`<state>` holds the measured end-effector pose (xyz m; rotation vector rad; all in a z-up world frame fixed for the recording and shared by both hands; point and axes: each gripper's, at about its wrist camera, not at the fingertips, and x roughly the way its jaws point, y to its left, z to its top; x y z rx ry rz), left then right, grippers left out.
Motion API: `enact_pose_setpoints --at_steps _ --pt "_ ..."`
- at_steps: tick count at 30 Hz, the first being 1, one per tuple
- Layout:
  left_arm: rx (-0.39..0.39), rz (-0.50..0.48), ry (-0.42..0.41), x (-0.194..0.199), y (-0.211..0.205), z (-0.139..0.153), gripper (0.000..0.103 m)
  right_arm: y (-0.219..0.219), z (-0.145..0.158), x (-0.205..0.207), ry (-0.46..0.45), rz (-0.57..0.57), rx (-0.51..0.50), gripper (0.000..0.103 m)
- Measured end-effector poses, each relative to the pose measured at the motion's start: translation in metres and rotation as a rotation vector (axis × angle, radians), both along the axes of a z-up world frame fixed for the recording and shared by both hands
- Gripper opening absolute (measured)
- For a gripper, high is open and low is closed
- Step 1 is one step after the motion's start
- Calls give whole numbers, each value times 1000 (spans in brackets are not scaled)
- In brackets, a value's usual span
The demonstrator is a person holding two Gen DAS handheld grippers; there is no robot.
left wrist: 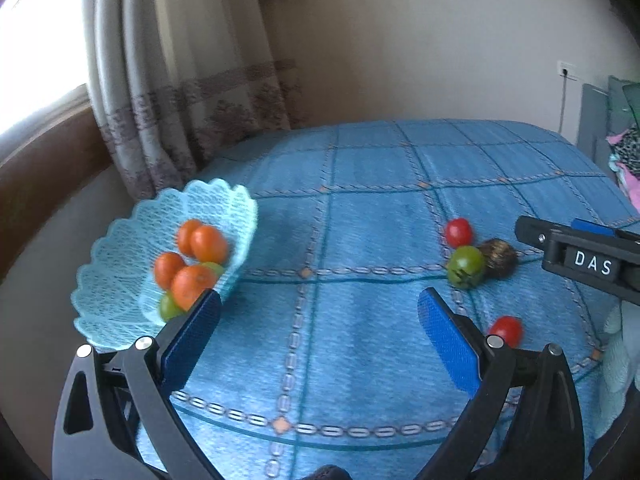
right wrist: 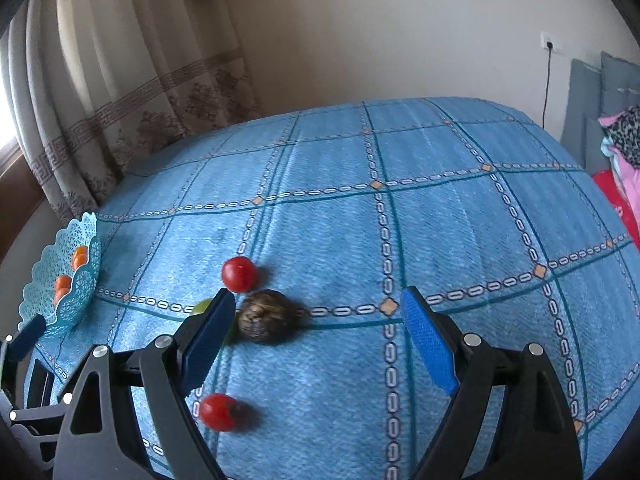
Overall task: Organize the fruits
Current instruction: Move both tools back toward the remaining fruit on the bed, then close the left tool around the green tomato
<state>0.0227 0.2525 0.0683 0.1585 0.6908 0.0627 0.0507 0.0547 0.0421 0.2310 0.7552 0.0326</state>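
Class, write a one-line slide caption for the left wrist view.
Open left tongs hover over the blue bedspread, between a basket of oranges and loose tomatoes.

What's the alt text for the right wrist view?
The open right gripper hovers over a blue checked cloth, with a dark brown fruit between two red tomatoes just ahead. A basket of orange fruit sits far left.

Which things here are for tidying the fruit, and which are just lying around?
For the job:
- basket holding oranges
- two red tomatoes
- green fruit
- brown fruit
- left tool, right tool, both open

Just lying around:
- curtain
- clothes
- wall socket
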Motion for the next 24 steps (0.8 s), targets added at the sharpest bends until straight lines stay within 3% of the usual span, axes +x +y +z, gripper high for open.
enact_pose_setpoints --at_steps 18,24 --pt "-65 -157 115 32 -31 -16 100 -22 -8 0 41 -18 70 84" --pt "-56 -164 141 46 -40 -26 100 -28 -8 0 51 -34 86 84"
